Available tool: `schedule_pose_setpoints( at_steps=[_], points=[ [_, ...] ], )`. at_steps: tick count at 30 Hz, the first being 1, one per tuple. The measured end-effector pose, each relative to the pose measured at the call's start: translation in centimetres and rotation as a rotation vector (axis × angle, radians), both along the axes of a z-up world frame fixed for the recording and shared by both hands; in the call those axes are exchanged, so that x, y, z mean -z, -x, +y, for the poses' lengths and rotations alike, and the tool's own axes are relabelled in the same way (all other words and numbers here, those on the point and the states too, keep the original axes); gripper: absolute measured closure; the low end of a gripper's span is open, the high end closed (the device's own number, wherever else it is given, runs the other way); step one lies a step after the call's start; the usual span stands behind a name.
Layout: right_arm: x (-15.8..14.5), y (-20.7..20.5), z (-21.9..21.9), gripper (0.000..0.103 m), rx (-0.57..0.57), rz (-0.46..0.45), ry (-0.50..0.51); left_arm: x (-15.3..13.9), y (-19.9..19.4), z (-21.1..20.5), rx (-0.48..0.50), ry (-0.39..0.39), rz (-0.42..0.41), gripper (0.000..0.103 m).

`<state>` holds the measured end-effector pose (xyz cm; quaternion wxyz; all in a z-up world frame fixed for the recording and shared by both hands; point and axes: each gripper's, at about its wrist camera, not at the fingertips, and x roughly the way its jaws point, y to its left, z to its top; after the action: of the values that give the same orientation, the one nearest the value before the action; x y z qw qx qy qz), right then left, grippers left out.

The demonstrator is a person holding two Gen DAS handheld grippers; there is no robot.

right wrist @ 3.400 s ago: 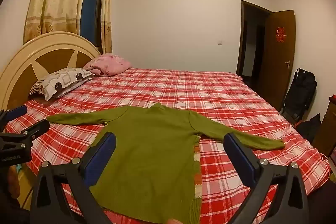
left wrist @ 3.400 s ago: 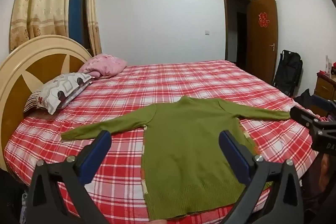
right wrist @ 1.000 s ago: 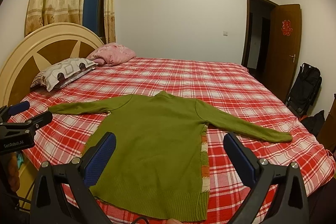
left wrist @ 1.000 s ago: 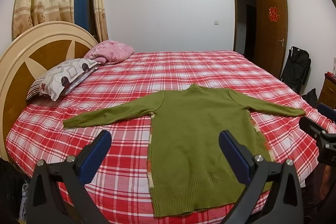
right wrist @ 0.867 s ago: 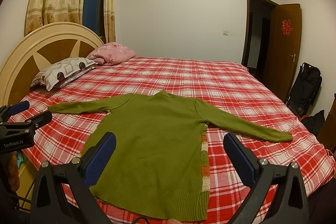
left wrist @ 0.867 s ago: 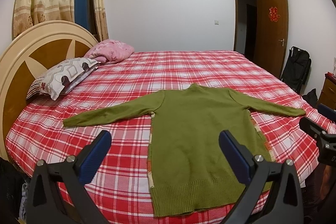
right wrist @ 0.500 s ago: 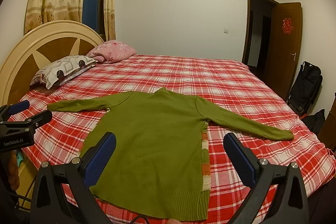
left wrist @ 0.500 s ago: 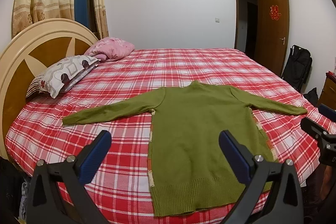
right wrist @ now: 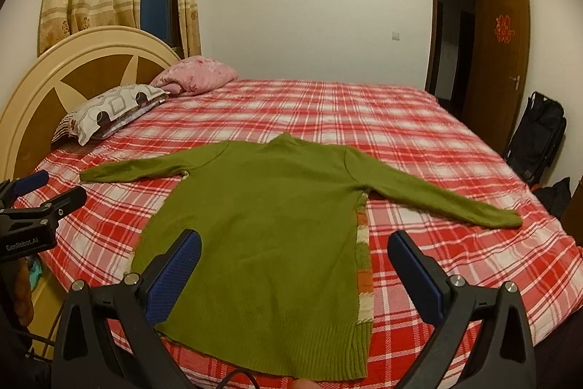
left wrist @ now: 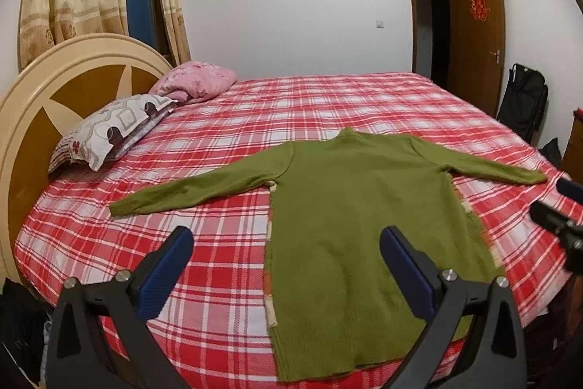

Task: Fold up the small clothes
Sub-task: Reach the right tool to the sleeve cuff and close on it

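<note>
green sweater (left wrist: pixel 364 225) flat near bed (left wrist: pixel 328 104) edge

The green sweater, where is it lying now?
The green sweater lies flat on the checked bed, hem toward both open grippers, pillows to its far left.

The left hand-held gripper (left wrist: pixel 284 261) is level, its blue-padded fingers (left wrist: pixel 165 270) spread wide with nothing between them. The right hand-held gripper (right wrist: pixel 293 270) sits just beside it, likewise level, wide apart and empty.
</note>
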<state>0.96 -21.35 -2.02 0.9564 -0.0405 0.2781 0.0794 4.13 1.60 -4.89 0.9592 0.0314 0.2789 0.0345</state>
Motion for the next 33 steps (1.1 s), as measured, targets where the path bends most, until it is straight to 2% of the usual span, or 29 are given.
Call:
schedule_pose_setpoints(
  at_steps=[4, 9, 13, 17, 19, 23, 26, 28, 31, 33],
  points=[
    [1.4, -1.9, -3.4, 0.001, 0.04, 0.021, -0.036, 1.6, -2.0, 0.5, -0.013, -0.02, 0.023, 0.0],
    [3.7, -5.9, -12.1, 0.001, 0.241, 0.071, -0.087, 3.7, -5.4, 1.2, -0.032, -0.026, 0.066, 0.0],
    [5.0, -8.7, -19.2, 0.002, 0.393, 0.109, -0.124, 4.7, -8.2, 1.5, -0.059, -0.023, 0.071, 0.0],
    [6.0, -11.8, -27.2, 0.015, 0.54, 0.16, -0.237, 5.6, -10.9, 2.0, -0.078, 0.011, 0.084, 0.0],
    [6.3, -13.0, -30.2, 0.019, 0.606, 0.177, -0.259, 6.0, -11.9, 2.1, -0.083, 0.022, 0.088, 0.0],
    [7.4, -15.5, -35.3, 0.04, 0.686, 0.224, -0.318, 7.3, -13.6, 2.2, -0.097, 0.028, 0.117, 0.0],
    [8.2, -17.1, -38.1, 0.044, 0.736, 0.241, -0.368, 8.2, -14.6, 2.2, -0.096, 0.032, 0.14, 0.0],
    [8.7, -18.2, -39.6, 0.051, 0.76, 0.256, -0.39, 8.7, -15.2, 2.4, -0.102, 0.038, 0.154, 0.0],
    [9.6, -19.2, -41.5, 0.053, 0.8, 0.283, -0.43, 9.1, -15.8, 2.6, -0.105, 0.048, 0.167, 0.0],
    [10.1, -19.9, -42.0, 0.054, 0.822, 0.301, -0.412, 9.4, -16.1, 2.6, -0.103, 0.044, 0.167, 0.0]
  ],
)
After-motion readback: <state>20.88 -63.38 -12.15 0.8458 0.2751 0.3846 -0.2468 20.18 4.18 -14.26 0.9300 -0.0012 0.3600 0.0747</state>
